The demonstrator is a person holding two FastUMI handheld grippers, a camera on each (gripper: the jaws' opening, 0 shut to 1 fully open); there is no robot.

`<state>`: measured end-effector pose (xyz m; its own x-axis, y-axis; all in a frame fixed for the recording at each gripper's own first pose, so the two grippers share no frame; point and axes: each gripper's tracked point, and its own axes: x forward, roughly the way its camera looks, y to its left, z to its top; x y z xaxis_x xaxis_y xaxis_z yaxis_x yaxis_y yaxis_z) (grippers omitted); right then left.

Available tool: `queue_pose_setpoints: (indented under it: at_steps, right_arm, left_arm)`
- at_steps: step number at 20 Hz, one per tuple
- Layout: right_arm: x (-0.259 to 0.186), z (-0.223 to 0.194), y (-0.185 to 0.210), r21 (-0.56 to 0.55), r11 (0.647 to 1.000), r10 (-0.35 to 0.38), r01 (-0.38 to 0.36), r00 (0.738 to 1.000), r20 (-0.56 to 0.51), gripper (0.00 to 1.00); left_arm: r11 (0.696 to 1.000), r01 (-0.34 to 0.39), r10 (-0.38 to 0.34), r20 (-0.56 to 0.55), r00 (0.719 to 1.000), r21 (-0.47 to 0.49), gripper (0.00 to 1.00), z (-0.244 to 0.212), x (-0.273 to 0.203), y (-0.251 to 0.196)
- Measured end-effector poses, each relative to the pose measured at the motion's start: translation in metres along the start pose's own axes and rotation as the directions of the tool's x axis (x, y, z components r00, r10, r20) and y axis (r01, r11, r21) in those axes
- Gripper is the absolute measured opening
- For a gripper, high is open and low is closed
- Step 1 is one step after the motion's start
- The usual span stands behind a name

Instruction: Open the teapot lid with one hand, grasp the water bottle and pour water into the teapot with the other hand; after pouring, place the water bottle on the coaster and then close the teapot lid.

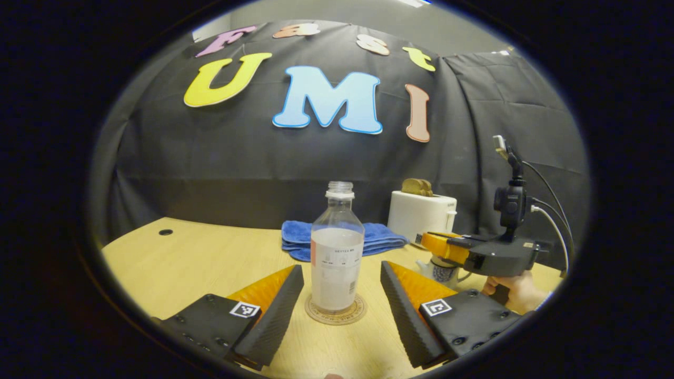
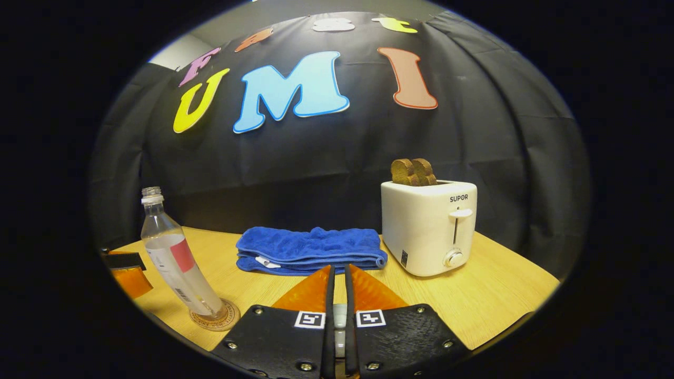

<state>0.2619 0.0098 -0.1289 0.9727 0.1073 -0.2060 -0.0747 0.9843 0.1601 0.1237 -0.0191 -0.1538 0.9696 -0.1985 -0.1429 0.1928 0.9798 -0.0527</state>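
Observation:
A clear, uncapped water bottle (image 1: 337, 258) stands upright on a round coaster (image 1: 315, 317) on the wooden table. My left gripper (image 1: 342, 266) is open, one finger on each side of the bottle, neither touching it. In the right gripper view the bottle (image 2: 176, 263) and coaster (image 2: 225, 319) sit at the far left. My right gripper (image 2: 339, 268) is shut to a narrow slit with a small pale piece pinched low between the fingers. Seen from the left gripper view, the right gripper (image 1: 439, 246) hovers over the white patterned teapot (image 1: 445, 271), which it mostly hides.
A folded blue towel (image 2: 310, 250) lies at the back of the table (image 2: 500, 295). A white toaster (image 2: 429, 226) with two slices of toast stands to its right. A hand (image 1: 518, 292) holds the right gripper. The black cloth wall closes off the rear.

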Motion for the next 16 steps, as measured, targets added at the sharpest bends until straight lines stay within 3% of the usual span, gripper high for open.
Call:
queue_pose_setpoints:
  at_steps: [9, 16]
  right_arm:
    - [-0.002, -0.009, 0.001, -0.022, 1.000, -0.011, 0.011, 1.000, -0.012, 0.07]
    - [-0.011, -0.005, 0.005, -0.072, 0.997, -0.031, 0.031, 1.000, 0.000, 0.21]
  left_arm:
    - [1.000, -0.001, 0.001, -0.003, 1.000, 0.002, 1.00, 0.000, 0.000, 0.001]
    - [1.000, -0.003, 0.003, -0.022, 1.000, 0.003, 1.00, -0.005, 0.002, 0.001]
